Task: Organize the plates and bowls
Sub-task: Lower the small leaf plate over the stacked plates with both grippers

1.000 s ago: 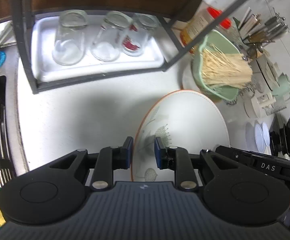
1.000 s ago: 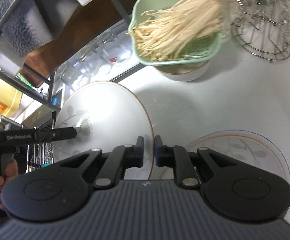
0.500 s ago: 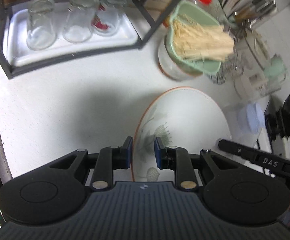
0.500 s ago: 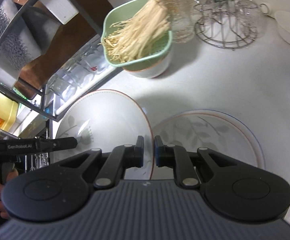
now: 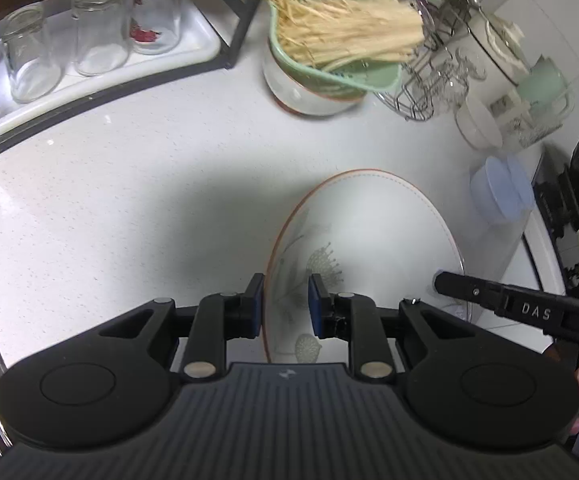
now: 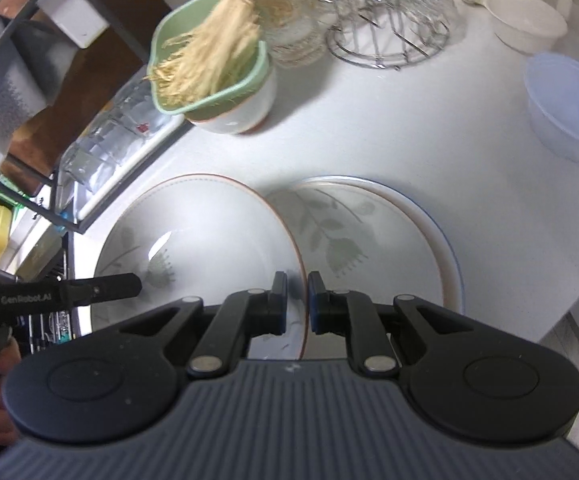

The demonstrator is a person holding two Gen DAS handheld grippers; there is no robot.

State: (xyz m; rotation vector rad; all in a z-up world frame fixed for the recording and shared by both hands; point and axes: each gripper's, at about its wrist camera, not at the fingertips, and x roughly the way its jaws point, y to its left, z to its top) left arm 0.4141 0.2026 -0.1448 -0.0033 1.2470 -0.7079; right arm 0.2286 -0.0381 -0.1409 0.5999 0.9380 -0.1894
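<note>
From the left wrist, the left gripper [image 5: 286, 303] is clamped on the near rim of a round glazed plate [image 5: 373, 236], held above the speckled white table [image 5: 129, 200]. From the right wrist, the right gripper [image 6: 297, 302] pinches the plate's opposite rim beside a stacked leaf-patterned plate [image 6: 377, 232] near the table's edge.

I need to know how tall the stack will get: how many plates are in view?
2. One orange-rimmed plate is held off the counter by both grippers, at opposite edges. A blue-rimmed plate lies flat on the counter, partly beneath it. More could be hidden under it.
</note>
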